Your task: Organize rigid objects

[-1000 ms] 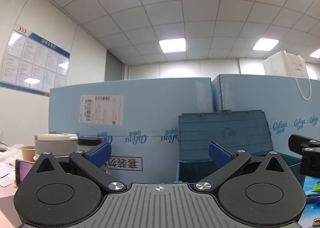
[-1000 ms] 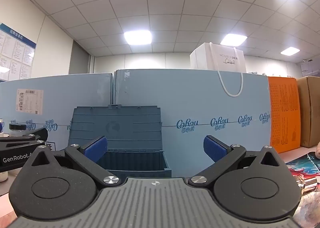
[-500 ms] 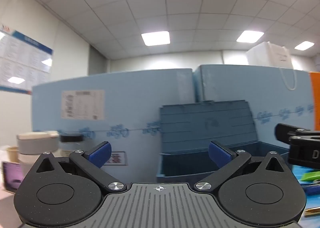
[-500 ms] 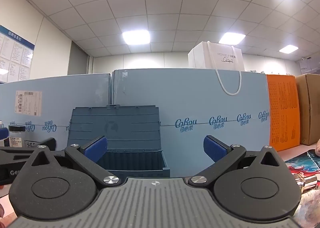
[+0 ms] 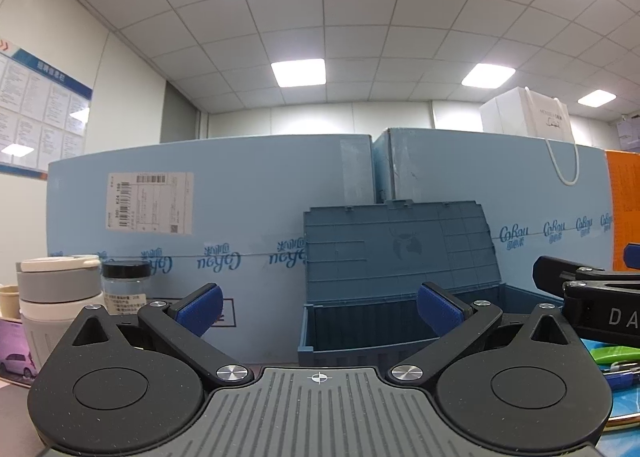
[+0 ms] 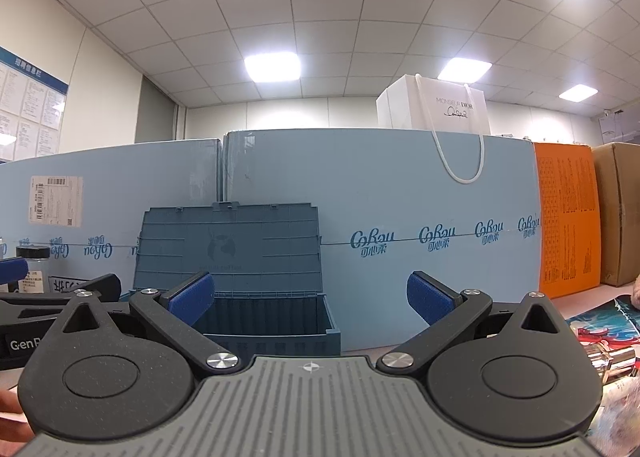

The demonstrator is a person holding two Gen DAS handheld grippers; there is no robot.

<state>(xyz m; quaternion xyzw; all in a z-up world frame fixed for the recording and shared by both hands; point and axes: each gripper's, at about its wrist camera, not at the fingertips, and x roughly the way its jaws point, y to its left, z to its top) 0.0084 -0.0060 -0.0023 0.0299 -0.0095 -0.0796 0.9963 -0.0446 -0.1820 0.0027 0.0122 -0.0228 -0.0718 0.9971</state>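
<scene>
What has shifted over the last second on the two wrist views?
The left gripper swung leftward: the open blue storage box slid toward the right of its view, and the glass jar and grey-and-white cup stand clearer at the left. The right gripper barely moved. Nothing was grasped or released; both grippers' jaws stayed open and empty, and the box lid stayed up.

The counter point(image 6: 580, 297) carries an open blue storage box point(image 5: 360, 333) against large blue cartons point(image 5: 240, 217) along its back edge, a black-lidded jar point(image 5: 125, 287) toward its left, orange carton point(image 6: 568, 217) right.
</scene>
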